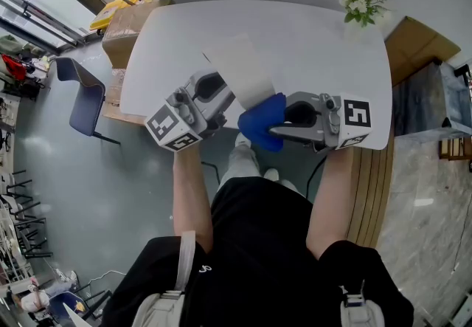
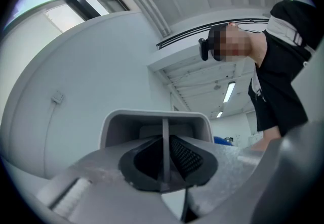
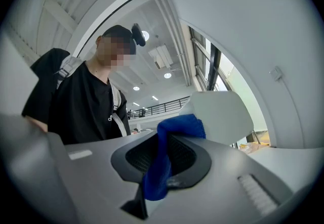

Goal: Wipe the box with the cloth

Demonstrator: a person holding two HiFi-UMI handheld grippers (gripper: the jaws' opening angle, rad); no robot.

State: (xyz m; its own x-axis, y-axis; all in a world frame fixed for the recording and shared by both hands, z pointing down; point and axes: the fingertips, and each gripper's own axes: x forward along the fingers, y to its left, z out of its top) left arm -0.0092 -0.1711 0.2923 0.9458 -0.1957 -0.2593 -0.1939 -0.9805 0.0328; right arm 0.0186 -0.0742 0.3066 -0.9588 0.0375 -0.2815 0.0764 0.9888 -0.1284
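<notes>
The left gripper (image 1: 223, 100) is closed on a thin wall of the white box (image 1: 240, 71), whose long axis points away from the person over the worktop (image 1: 324, 52), and the right gripper (image 1: 279, 125) clamps the blue cloth (image 1: 259, 122) against the box's near right corner.

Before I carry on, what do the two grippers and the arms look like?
The left gripper and right gripper are light grey moulded bodies with dark, mesh-textured pads. Each carries a white cube with black square markers. No cables show. The forearms are bare below a black short-sleeved top.
</notes>
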